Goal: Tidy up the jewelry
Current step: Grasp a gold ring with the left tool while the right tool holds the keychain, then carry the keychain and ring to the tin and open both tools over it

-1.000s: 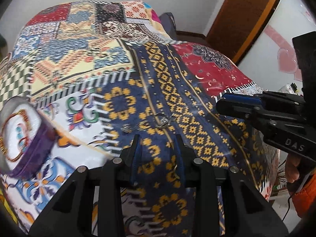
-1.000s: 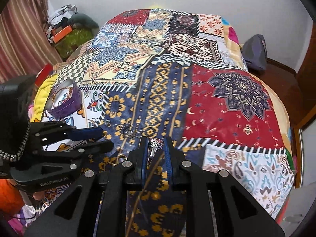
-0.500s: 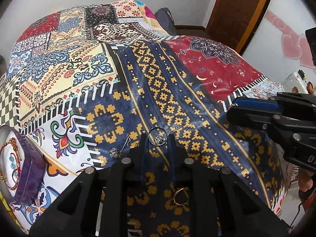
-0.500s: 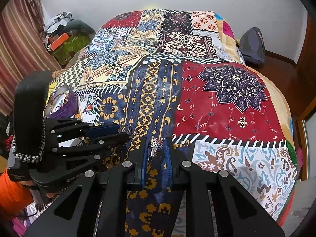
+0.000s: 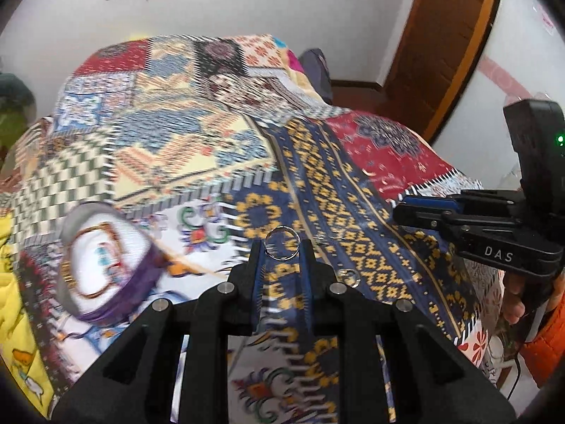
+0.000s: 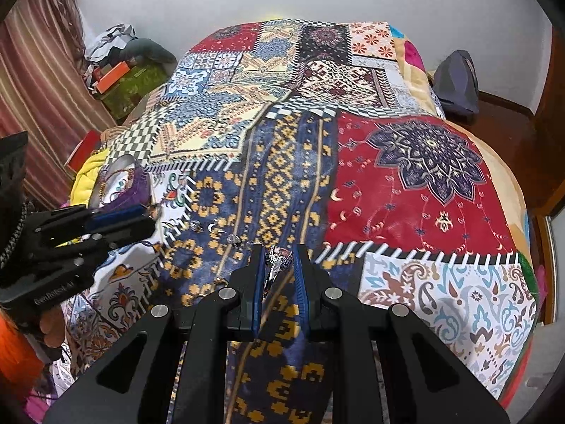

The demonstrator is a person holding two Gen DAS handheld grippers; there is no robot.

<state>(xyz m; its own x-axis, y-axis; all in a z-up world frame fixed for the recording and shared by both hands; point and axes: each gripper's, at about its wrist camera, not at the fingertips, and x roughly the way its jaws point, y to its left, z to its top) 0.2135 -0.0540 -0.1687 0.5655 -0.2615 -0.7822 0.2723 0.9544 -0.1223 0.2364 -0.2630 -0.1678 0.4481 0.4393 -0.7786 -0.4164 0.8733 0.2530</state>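
White walls and a brown wooden door [image 5: 455, 35] frame a bed covered by a patchwork bedspread [image 6: 275, 162] of red, navy-and-gold, checked and floral panels. Dark bags and clutter sit on the floor at the far corners, beside a striped curtain [image 6: 39, 106].

At the left side of the bed stands a round purple jewelry box [image 5: 106, 258], open, with a white lining and a bangle-like hoop inside; it is blurred in the left wrist view.

Left gripper [image 5: 281, 247] has just been closing, and its jaws are now pinched on a thin silver ring [image 5: 281, 244] — the hoop stands upright between the fingertips, above the navy panel. Just to the right of those fingers a second small ring [image 5: 349, 277] lies flat on the cloth.

Right gripper [image 6: 280, 256] is clamped on an ornate ring with a stone [image 6: 279, 258], held at the tips with its band hanging down between the blue pads. A few small silver pieces [image 6: 212, 228] lie scattered on the navy panel just beyond and left of it — too small to tell apart. Each gripper shows in the other's view, with a hand [image 5: 515, 293] on the right one's handle beside an orange sleeve.
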